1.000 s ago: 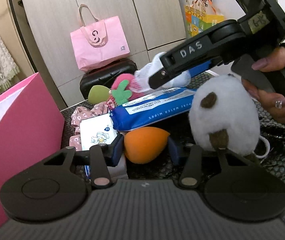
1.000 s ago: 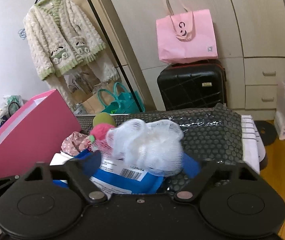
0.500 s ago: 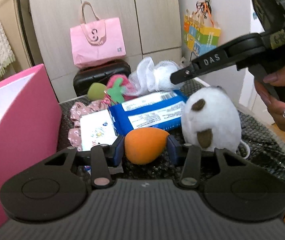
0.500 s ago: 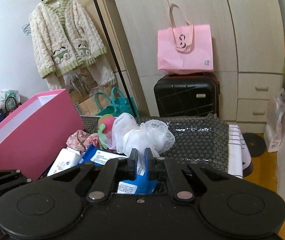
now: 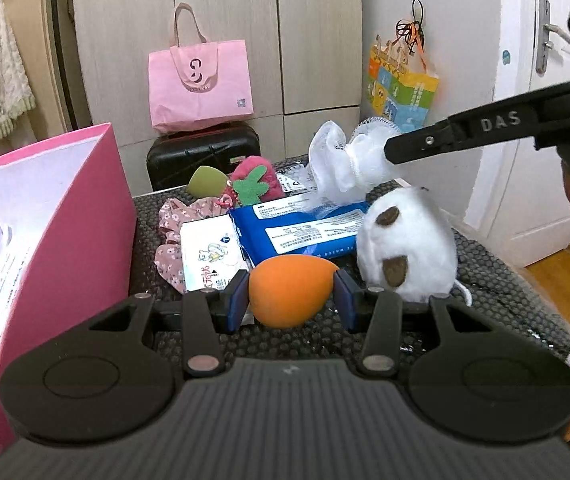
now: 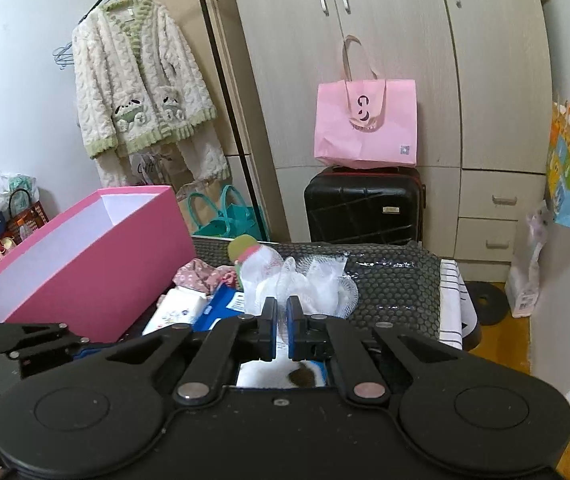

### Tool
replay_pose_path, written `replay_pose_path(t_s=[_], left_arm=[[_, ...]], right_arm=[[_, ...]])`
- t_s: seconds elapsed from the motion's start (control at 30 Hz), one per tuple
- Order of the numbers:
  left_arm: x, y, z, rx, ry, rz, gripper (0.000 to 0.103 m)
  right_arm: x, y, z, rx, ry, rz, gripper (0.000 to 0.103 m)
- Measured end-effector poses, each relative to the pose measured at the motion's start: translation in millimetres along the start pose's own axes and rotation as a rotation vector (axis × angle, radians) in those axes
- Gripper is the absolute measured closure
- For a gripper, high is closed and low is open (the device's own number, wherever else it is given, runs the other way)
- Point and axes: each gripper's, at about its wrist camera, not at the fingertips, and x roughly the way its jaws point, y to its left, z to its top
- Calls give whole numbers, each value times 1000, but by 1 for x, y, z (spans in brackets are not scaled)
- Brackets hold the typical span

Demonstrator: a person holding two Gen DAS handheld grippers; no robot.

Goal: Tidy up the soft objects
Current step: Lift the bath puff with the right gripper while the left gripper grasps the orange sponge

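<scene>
My left gripper (image 5: 292, 295) is shut on an orange egg-shaped sponge (image 5: 291, 290), held just above the dark bubble-wrap table top (image 5: 497, 276). My right gripper (image 6: 281, 316) is shut on a white mesh bath puff (image 6: 305, 286), lifted above the pile; in the left wrist view the mesh puff (image 5: 345, 166) hangs from the right gripper's black fingers (image 5: 425, 144). A white plush toy with brown ears (image 5: 407, 248) stands right of the sponge. An open pink box (image 5: 61, 224) stands at the left, the same pink box (image 6: 97, 256) seen from the right wrist.
On the table lie a blue wet-wipes pack (image 5: 305, 232), a white tissue pack (image 5: 211, 256), a pink floral scrunchie (image 5: 173, 240), a green sponge (image 5: 207, 182) and a pink strawberry plush (image 5: 253, 182). Behind stand a black suitcase (image 6: 365, 208) with a pink tote (image 6: 367, 122), and wardrobes.
The right gripper closed on the mesh puff and lifted it up and away from the wipes pack. The left gripper rose slightly with the orange sponge still in it.
</scene>
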Motion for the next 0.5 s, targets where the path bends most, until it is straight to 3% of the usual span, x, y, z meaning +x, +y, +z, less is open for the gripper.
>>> replay_pose_path(t_s=[0.33, 0.5], left_arm=[[-34, 12, 5, 2, 61, -79, 59], [-56, 21, 0, 7, 98, -120, 59]], right_arm=[[-41, 47, 9, -89, -17, 30, 98], [-51, 70, 1, -95, 55, 61, 98]])
